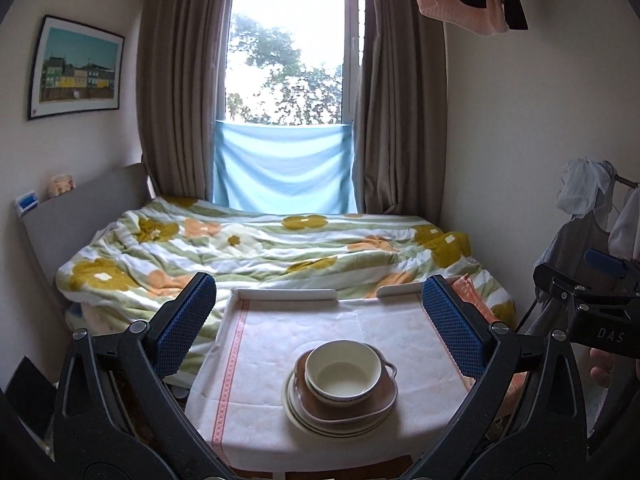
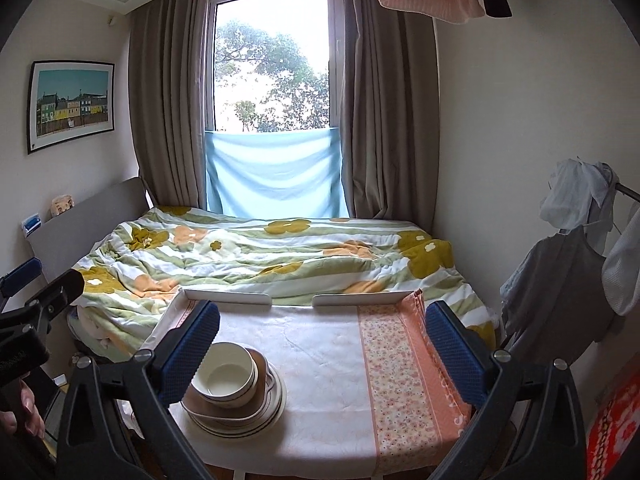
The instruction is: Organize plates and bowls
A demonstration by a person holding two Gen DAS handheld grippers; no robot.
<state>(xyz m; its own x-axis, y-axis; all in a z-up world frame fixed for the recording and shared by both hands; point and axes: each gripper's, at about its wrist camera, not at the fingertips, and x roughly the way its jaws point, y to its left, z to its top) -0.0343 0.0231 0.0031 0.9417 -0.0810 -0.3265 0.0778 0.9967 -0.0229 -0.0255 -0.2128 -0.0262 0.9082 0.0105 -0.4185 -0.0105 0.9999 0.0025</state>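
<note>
A stack of dishes sits on the cloth-covered table (image 1: 280, 340): a cream bowl (image 1: 343, 370) on top, a brown square dish (image 1: 376, 398) under it, and cream rimmed plates (image 1: 296, 410) at the bottom. My left gripper (image 1: 316, 324) is open and empty, held back above the stack. In the right wrist view the same bowl (image 2: 224, 376), brown dish (image 2: 262, 364) and plates (image 2: 272, 412) lie at the lower left, partly behind my left finger. My right gripper (image 2: 320, 344) is open and empty, over the table (image 2: 320, 344) to the right of the stack.
A bed with a flowered quilt (image 1: 260, 248) lies just beyond the table's raised white back rim (image 1: 284, 294). A clothes rack with garments (image 2: 568, 248) stands at the right. The other gripper shows at the right edge (image 1: 592, 304) and left edge (image 2: 28, 312).
</note>
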